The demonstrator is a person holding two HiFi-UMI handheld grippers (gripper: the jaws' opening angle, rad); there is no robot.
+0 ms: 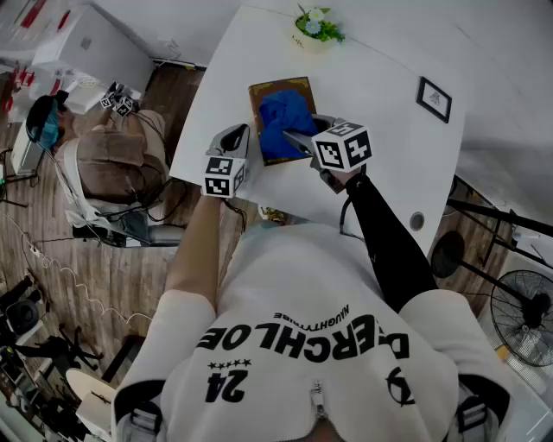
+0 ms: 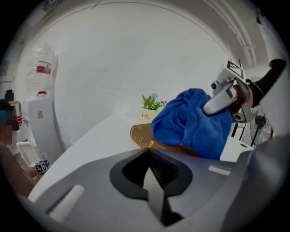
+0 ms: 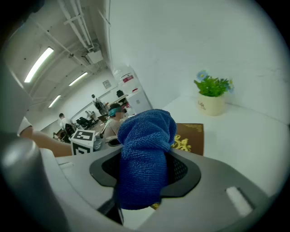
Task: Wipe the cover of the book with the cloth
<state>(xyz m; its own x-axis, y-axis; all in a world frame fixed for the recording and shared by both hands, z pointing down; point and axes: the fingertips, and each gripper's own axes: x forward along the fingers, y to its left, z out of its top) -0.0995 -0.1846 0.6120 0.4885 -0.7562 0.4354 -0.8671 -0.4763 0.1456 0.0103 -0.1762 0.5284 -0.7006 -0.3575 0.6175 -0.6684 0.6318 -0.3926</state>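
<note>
A brown book (image 1: 298, 89) with gold ornament lies on the white table (image 1: 380, 138). A blue cloth (image 1: 282, 119) is bunched on top of its cover. My right gripper (image 1: 292, 136) is shut on the cloth, and in the right gripper view the cloth (image 3: 147, 154) fills the jaws with the book (image 3: 189, 138) behind it. My left gripper (image 1: 242, 132) is shut and holds nothing; it hovers at the book's left edge. The left gripper view shows the book's corner (image 2: 141, 134) just past the jaws, with the cloth (image 2: 195, 122) and the right gripper (image 2: 226, 97) beyond.
A small potted plant (image 1: 317, 26) stands at the table's far edge and a framed picture (image 1: 434, 98) lies at the right. The table has a cable hole (image 1: 418, 221). A person (image 1: 112, 155) sits on the floor to the left. A fan (image 1: 527, 311) stands at the right.
</note>
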